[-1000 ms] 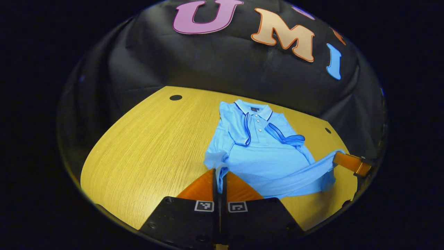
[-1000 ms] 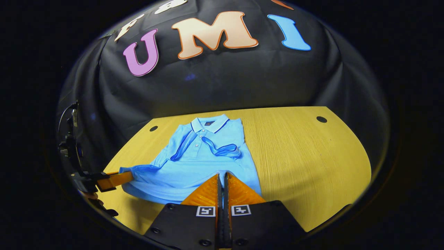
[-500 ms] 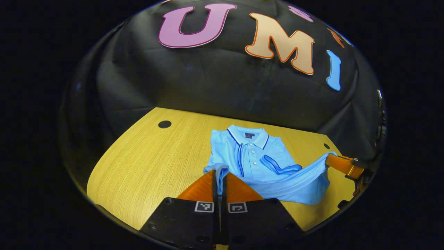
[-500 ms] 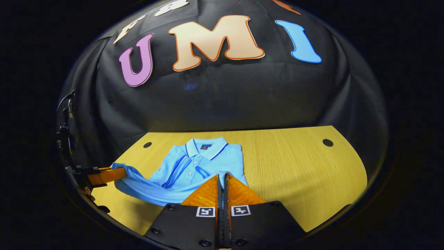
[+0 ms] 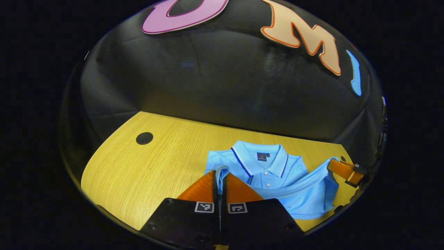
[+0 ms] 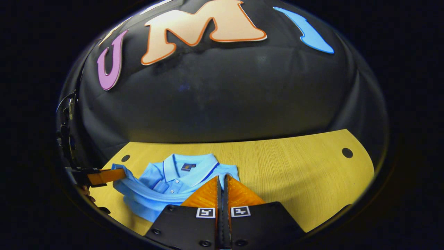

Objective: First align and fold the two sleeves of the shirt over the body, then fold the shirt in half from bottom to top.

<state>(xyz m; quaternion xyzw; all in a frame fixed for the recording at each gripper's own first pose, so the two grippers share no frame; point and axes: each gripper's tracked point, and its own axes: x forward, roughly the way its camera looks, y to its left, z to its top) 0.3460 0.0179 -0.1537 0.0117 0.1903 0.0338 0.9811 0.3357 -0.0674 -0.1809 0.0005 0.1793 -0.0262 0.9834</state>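
Tongs of the left hand, at the bottom of the left gripper view, are closed tight on a bunched corner of the light blue polo shirt with dark-piped collar. Against a second ago, the hem they carry has come much farther up: then the folded sleeves and the chest lay open to sight, and now the raised band of cloth hangs just short of the collar and hides the sleeves. That band stretches across to the right tongs, seen farther off at the right edge, pinching the hem's other corner. The shirt lies on the yellow wood-grain tabletop, collar toward the booth wall.

From the right gripper view, the right tongs are pressed together; cloth between them is hard to make out here, though the blue hem runs up to their tips. The shirt shows its collar and button placket above the lifted hem, where a second ago the sleeves were also plain. Left tongs grip the far corner at the left edge, above the tabletop.
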